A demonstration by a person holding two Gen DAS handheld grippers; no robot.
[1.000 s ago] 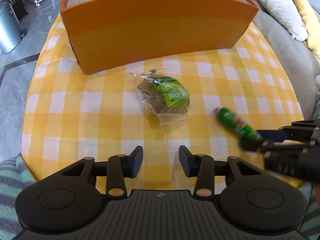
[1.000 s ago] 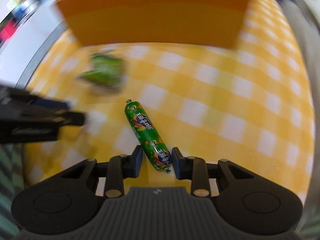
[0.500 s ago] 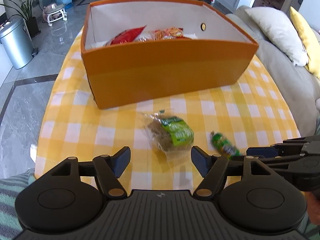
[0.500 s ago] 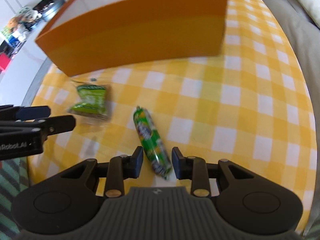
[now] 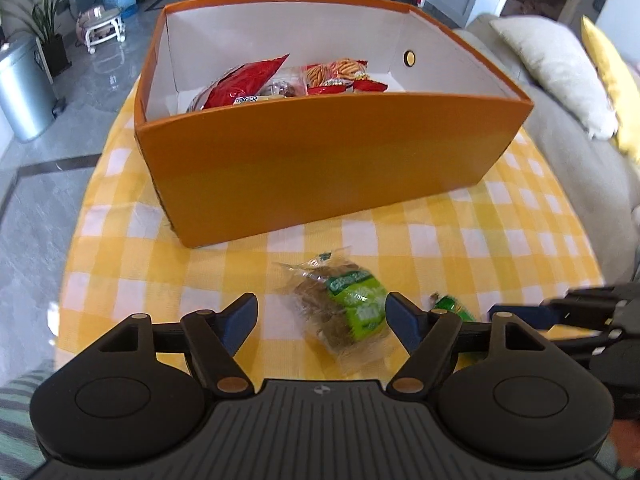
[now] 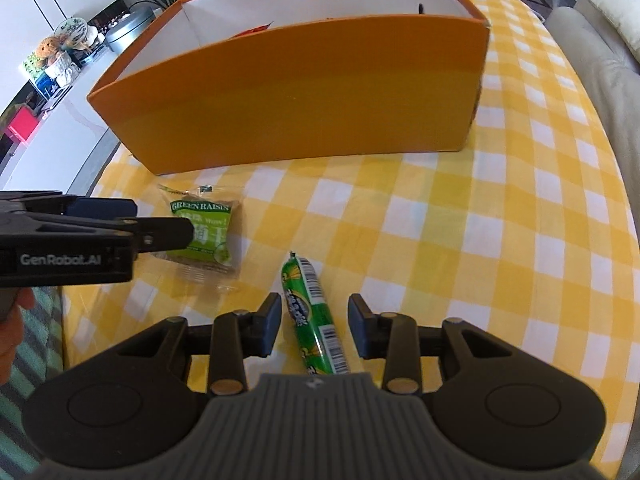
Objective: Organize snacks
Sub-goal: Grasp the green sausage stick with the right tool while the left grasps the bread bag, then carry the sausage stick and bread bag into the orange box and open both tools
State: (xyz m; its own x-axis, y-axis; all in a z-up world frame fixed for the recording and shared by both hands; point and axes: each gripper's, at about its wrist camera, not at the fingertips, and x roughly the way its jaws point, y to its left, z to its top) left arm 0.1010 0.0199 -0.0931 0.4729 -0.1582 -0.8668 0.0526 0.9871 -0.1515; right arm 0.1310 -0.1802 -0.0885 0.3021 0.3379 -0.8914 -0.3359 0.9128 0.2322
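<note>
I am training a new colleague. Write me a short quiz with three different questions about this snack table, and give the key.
1. True or false: the green sausage stick in plastic wrap lies between the right gripper's fingers.
2. Which snack lies in front of the left gripper? A. a red chip bag B. the clear packet with a green raisin label C. a banana
3. Fill in: the red snack bags lie inside the ____ cardboard box.

Key: 1. true; its jaws are opening and the pads stand clear of it. 2. B; these jaws are opening too. 3. orange.
</note>
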